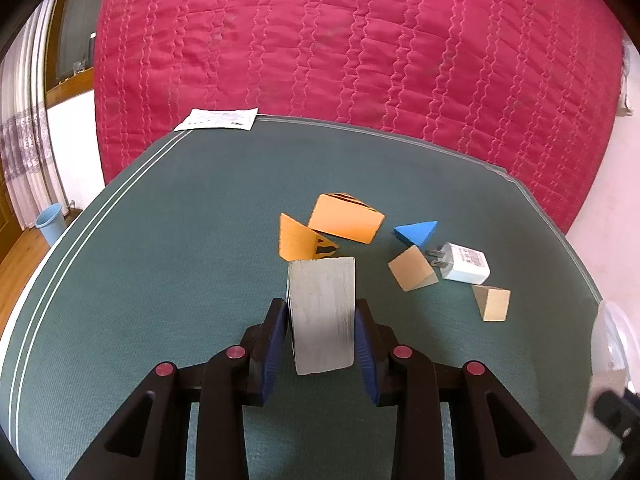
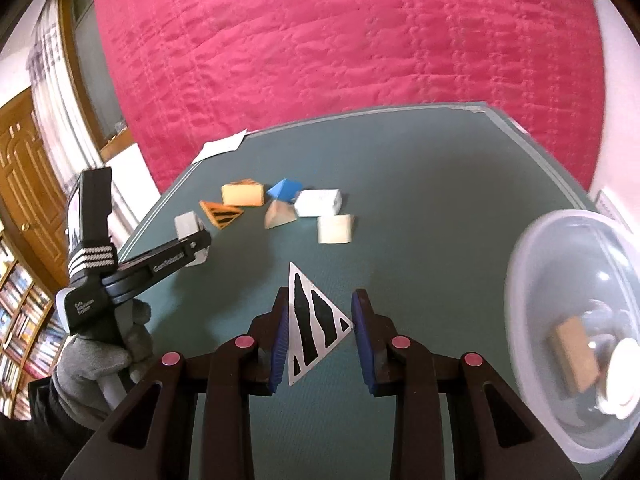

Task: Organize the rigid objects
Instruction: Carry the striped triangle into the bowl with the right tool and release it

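Note:
My left gripper (image 1: 321,312) is shut on a grey-white wooden block (image 1: 322,316), held over the green table (image 1: 180,240); it also shows in the right wrist view (image 2: 188,224). My right gripper (image 2: 320,320) is shut on a white triangular block with black stripes (image 2: 314,324). On the table lie two orange striped wedges (image 1: 346,218) (image 1: 300,238), a blue wedge (image 1: 416,232), two plain wooden wedges (image 1: 412,268) (image 1: 492,302) and a white charger plug (image 1: 464,262).
A clear plastic bowl (image 2: 532,280) with a wooden block (image 2: 576,356) inside stands at the table's right edge. A white paper (image 1: 218,119) lies at the far left corner. A red quilted bed (image 1: 360,40) is behind the table. A blue bin (image 1: 50,222) stands on the floor.

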### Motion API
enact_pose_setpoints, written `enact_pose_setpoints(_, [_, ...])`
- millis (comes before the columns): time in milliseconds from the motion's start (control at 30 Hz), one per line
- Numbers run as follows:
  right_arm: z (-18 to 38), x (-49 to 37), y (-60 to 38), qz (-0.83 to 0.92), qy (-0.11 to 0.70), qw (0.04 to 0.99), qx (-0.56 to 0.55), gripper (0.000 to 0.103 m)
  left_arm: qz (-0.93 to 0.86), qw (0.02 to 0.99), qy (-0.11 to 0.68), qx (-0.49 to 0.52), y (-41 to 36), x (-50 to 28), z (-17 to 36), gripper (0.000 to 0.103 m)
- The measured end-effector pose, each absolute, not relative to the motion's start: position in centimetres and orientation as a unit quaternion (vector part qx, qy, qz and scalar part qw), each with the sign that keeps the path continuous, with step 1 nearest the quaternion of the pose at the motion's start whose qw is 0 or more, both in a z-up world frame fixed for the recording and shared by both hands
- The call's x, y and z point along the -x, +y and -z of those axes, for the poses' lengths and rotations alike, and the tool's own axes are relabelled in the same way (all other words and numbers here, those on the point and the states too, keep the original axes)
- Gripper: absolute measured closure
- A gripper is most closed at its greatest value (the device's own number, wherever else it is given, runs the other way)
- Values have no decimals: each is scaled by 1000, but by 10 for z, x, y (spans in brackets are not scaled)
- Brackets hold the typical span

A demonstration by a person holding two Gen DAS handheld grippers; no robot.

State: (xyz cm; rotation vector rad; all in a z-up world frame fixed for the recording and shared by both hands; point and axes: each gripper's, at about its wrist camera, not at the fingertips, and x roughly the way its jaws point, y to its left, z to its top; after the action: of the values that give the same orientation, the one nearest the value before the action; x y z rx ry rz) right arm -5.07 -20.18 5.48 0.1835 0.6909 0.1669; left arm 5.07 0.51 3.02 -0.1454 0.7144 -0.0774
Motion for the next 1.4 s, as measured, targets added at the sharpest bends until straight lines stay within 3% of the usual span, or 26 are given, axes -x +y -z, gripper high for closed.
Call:
enact_pose_setpoints(600, [-65, 102, -329, 73, 310, 936, -152, 72, 55, 931, 357, 56, -16, -43, -39, 68])
enact_pose_setpoints(1133, [-44, 104, -413, 156, 298, 921, -199, 71, 144, 931, 336, 7, -100, -18, -76, 68])
enact_pose_setpoints(1200, [-39, 104, -420, 159, 299, 918, -207, 70, 156, 931, 330, -2, -113, -13, -81, 68])
enact_pose_setpoints(1267, [-36, 105, -425, 161, 298, 917, -212, 62, 166, 931, 326, -9, -123, -9, -85, 68])
enact_pose_setpoints(1400, [-35, 110, -430, 160, 292, 918, -216, 60, 183, 929, 321, -18, -140, -4, -91, 68])
